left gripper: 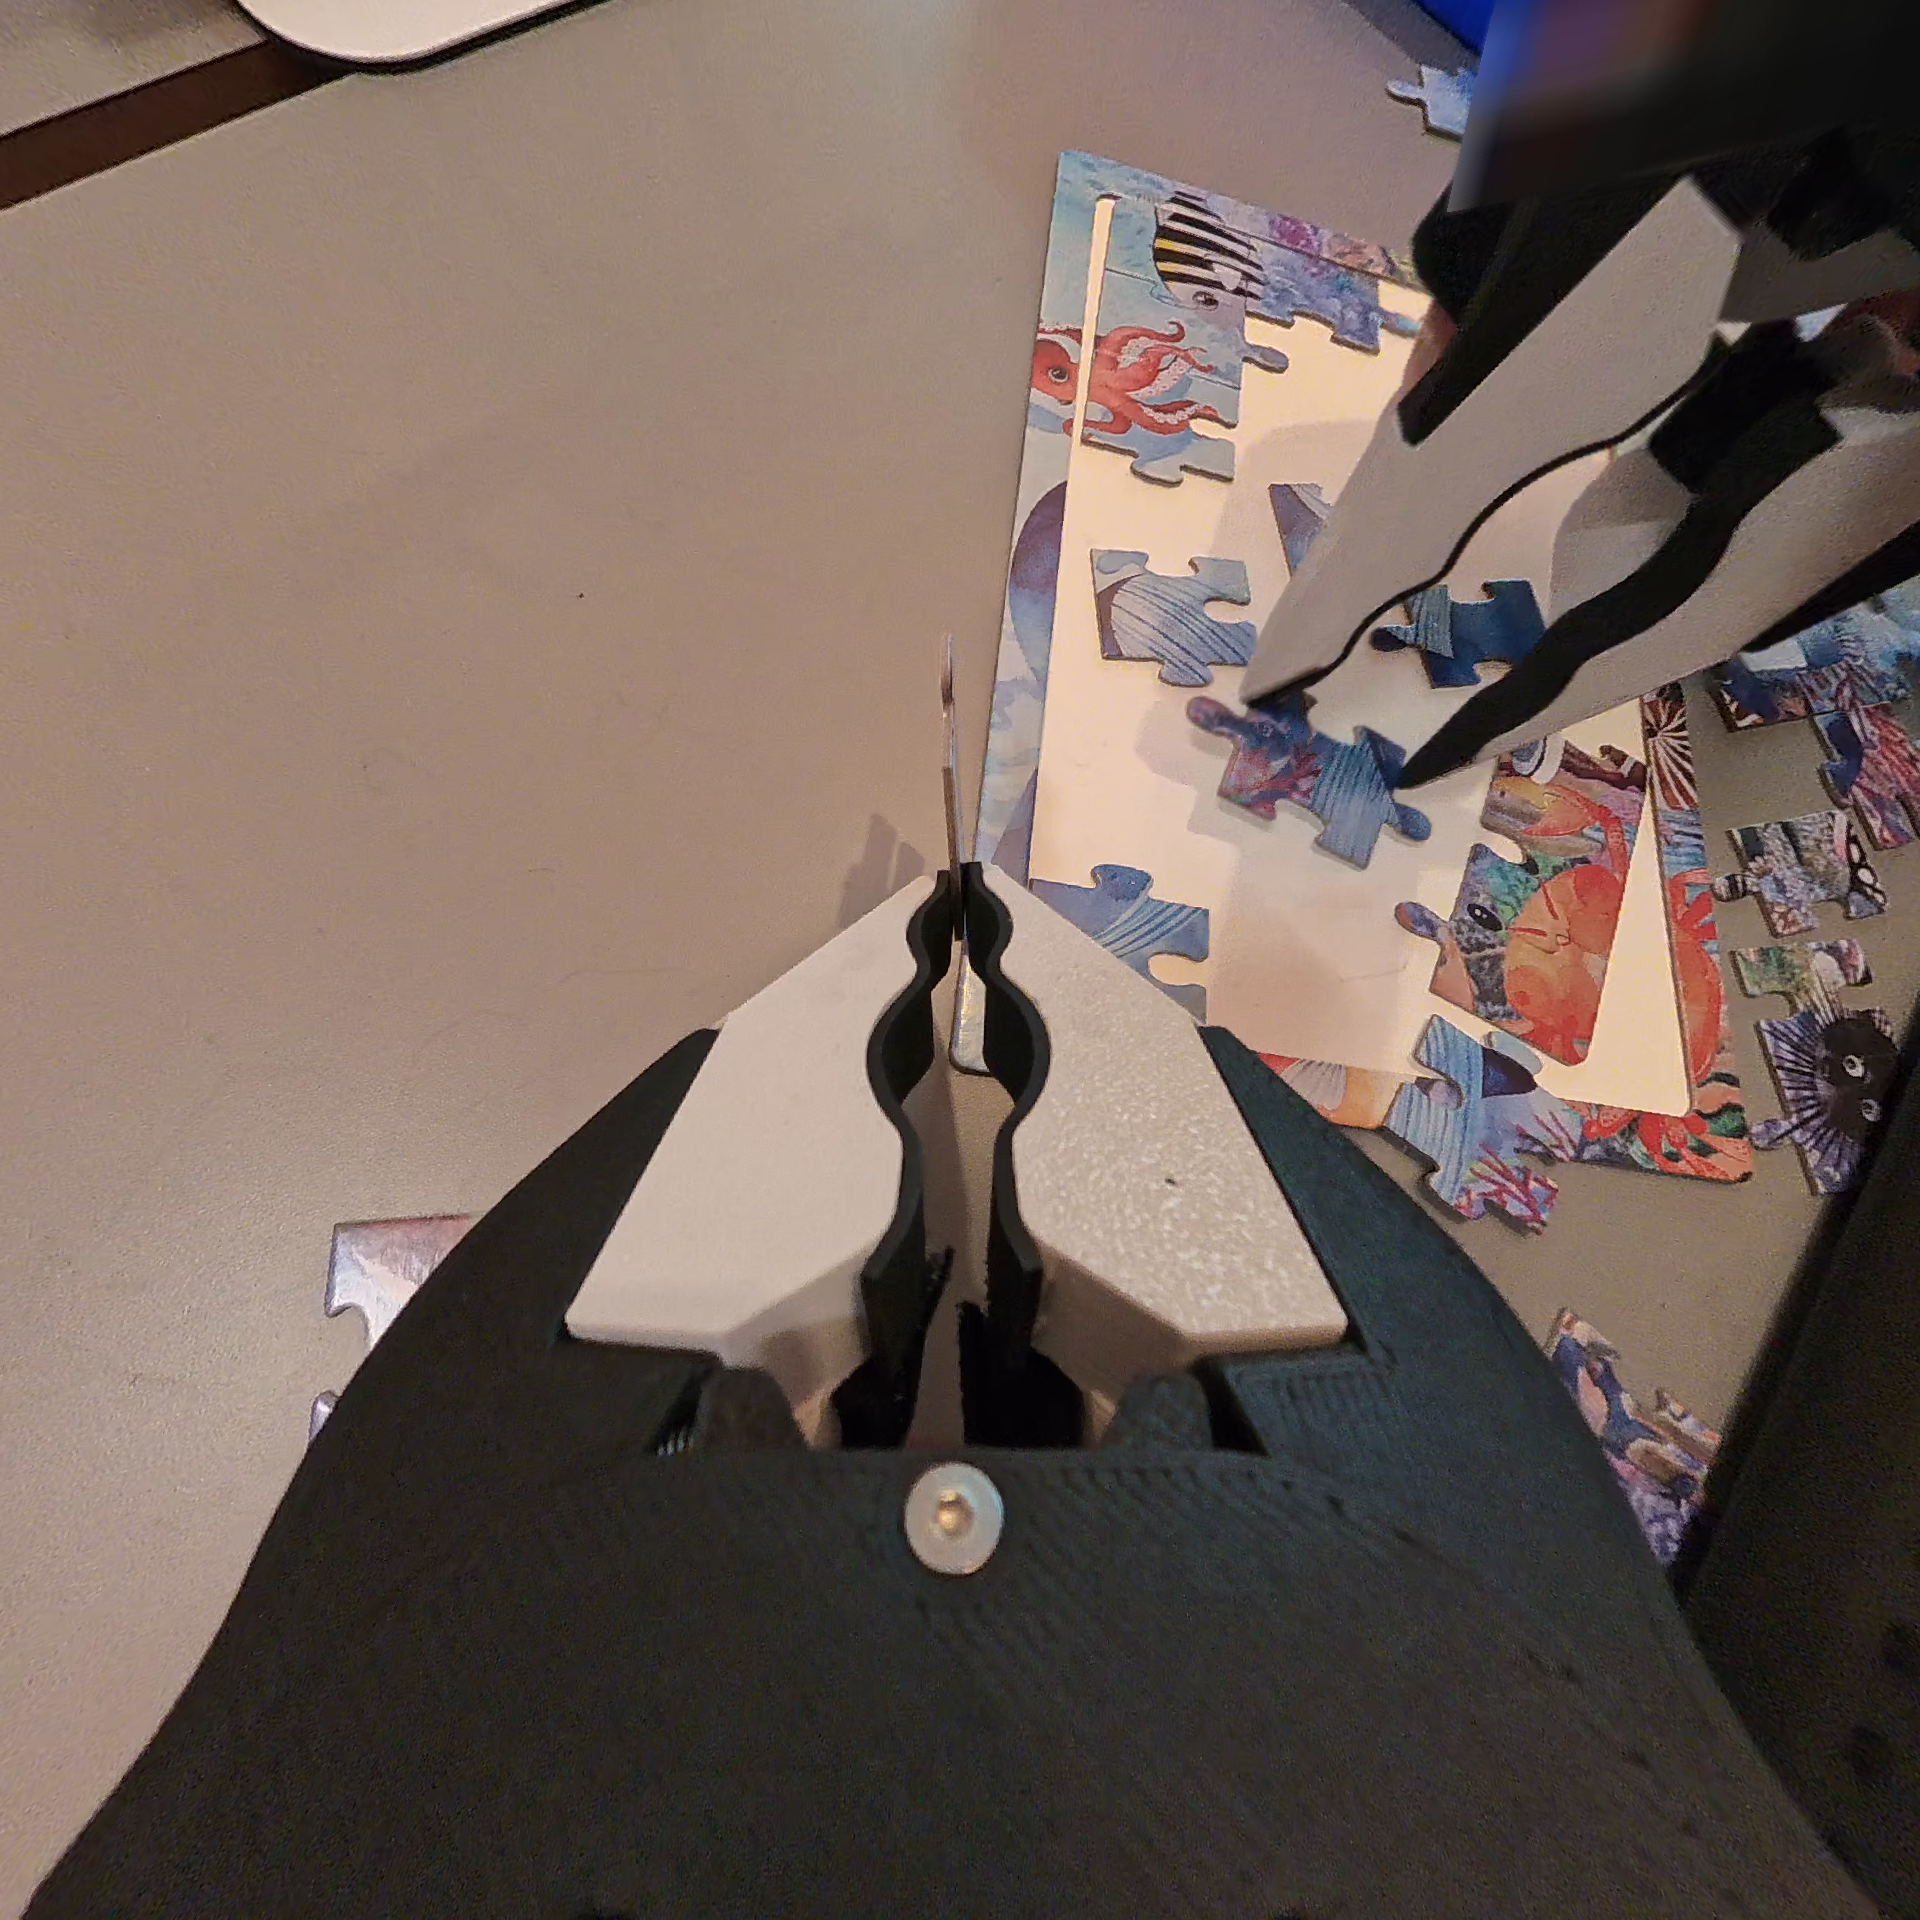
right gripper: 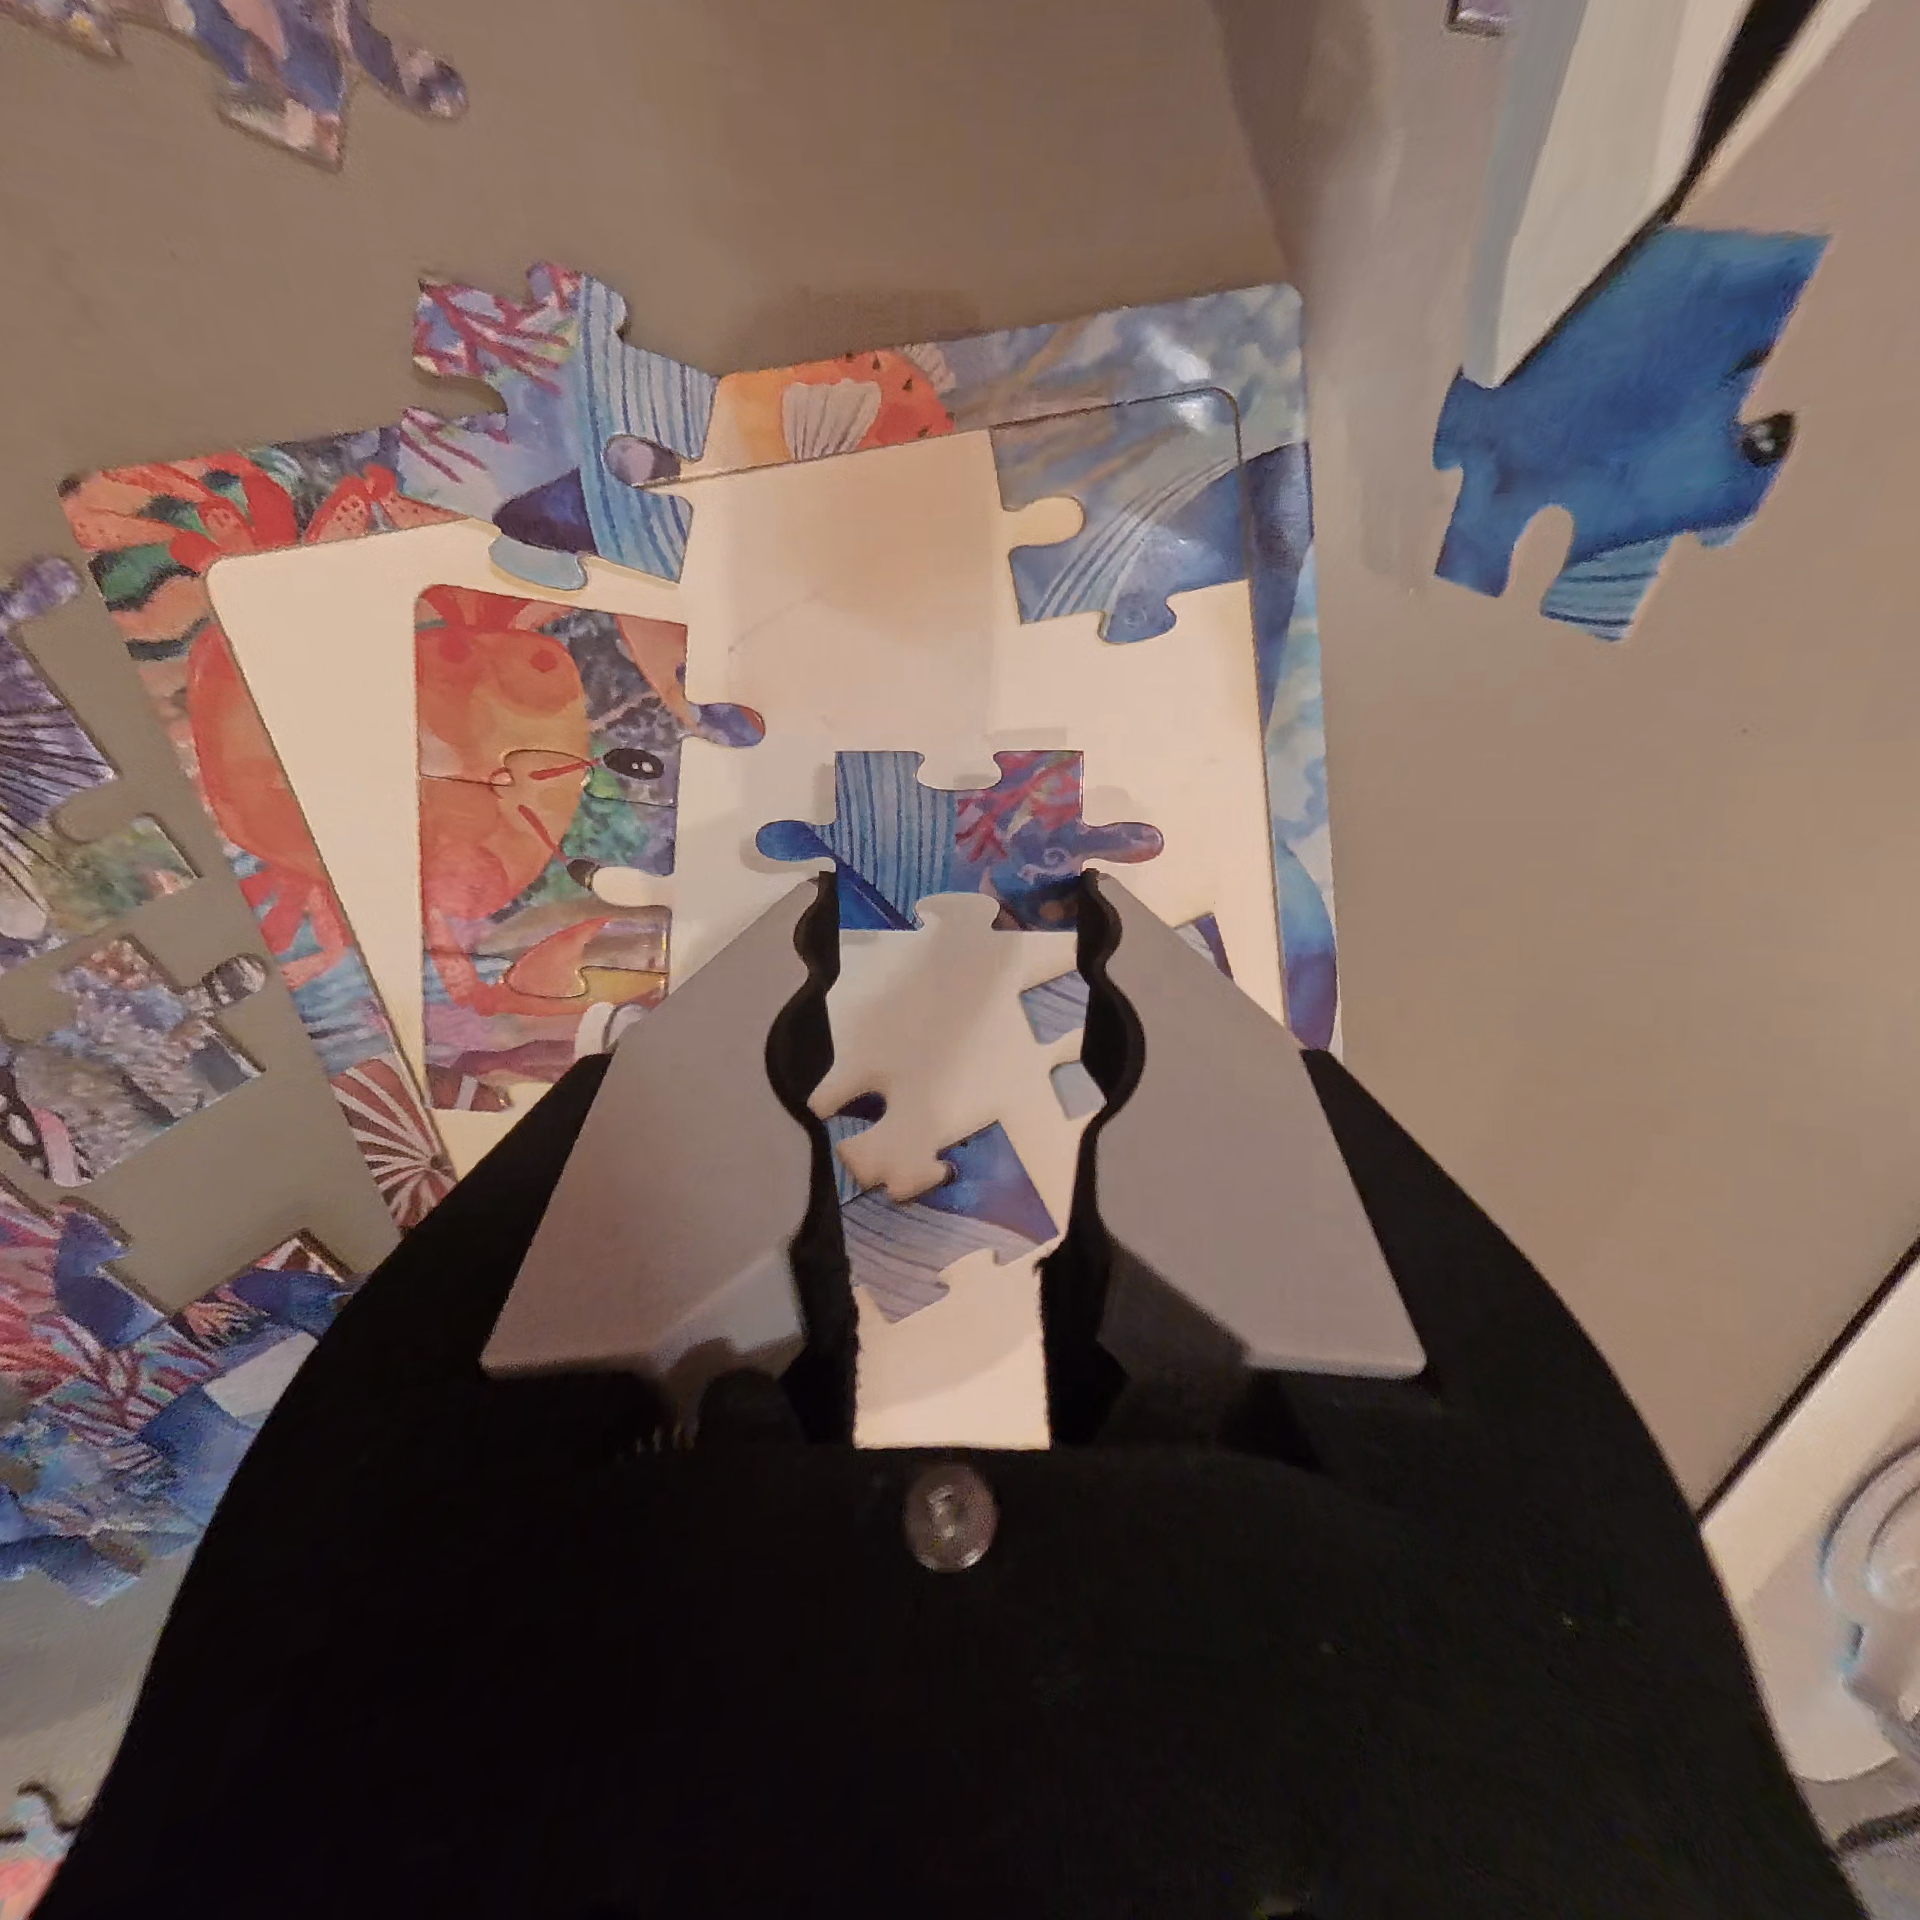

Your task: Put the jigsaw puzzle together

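1. While my left tongs (left gripper: 958,883) are clenched on a thin blue puzzle piece (right gripper: 1621,426), I see that piece only edge-on in the left wrist view, a sliver standing upright above the beige desk (left gripper: 468,520); the right wrist view shows its flat face, deep watercolour blue with knobs and notches, at 2 o'clock.
2. My right tongs (right gripper: 951,883) are released, jaws spread either side of a striped blue and coral piece (right gripper: 935,831) lying flat on the cream floor of the puzzle tray (right gripper: 1288,644). Whether the tips touch it, I cannot tell.
3. All four fingers are matte grey wedges with wavy black rubber pads, set in rough, layered black plastic.
4. Inside the glossy cardboard tray: an orange crab section (right gripper: 540,790) at 9 o'clock, a pale blue corner piece (right gripper: 1132,520) at 1 o'clock, and another blue piece (right gripper: 935,1195) partly hidden between my right fingers.
5. Seen from the left wrist, a red octopus section (left gripper: 1143,384) sits at the tray's far end.
6. Loose pieces (right gripper: 114,1039) crowd the desk at 9 o'clock, several cut off by the frame.
7. A pale, rounded object at 4 o'clock in the right wrist view is too blurred to identify.
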### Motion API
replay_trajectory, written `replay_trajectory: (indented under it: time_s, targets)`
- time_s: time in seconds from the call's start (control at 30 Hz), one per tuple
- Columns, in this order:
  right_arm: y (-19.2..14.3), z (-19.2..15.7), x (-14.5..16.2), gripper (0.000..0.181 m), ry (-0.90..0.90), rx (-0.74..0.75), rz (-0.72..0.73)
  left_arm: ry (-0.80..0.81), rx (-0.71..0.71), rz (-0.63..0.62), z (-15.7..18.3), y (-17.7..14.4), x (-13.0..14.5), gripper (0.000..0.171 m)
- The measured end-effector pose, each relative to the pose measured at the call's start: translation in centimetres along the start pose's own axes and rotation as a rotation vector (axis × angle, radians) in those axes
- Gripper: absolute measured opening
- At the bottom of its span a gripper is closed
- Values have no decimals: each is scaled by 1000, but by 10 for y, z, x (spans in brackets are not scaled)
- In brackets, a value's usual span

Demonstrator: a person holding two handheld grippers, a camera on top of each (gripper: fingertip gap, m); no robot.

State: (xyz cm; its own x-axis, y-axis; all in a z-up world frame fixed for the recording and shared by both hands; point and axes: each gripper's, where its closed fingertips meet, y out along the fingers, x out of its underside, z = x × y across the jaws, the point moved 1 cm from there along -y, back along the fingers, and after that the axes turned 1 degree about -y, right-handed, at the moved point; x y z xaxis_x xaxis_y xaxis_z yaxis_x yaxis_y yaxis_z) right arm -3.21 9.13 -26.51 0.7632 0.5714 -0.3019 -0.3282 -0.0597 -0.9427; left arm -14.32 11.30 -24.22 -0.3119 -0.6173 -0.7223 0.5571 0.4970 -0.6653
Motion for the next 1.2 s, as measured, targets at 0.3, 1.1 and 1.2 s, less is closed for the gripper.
replay_trajectory:
  time_s: [0.3,1.1,1.2]
  targets:
    - [9,-29,0,45,-70,-104,5,2,-3,-8,-2,1,1,0]
    - [-6,-65,-39,59,136,-141,128,8,-4,-16,0,3,2,0]
    - [3,-80,-49,61,216,-137,133,9,-3,-15,1,2,2,0]
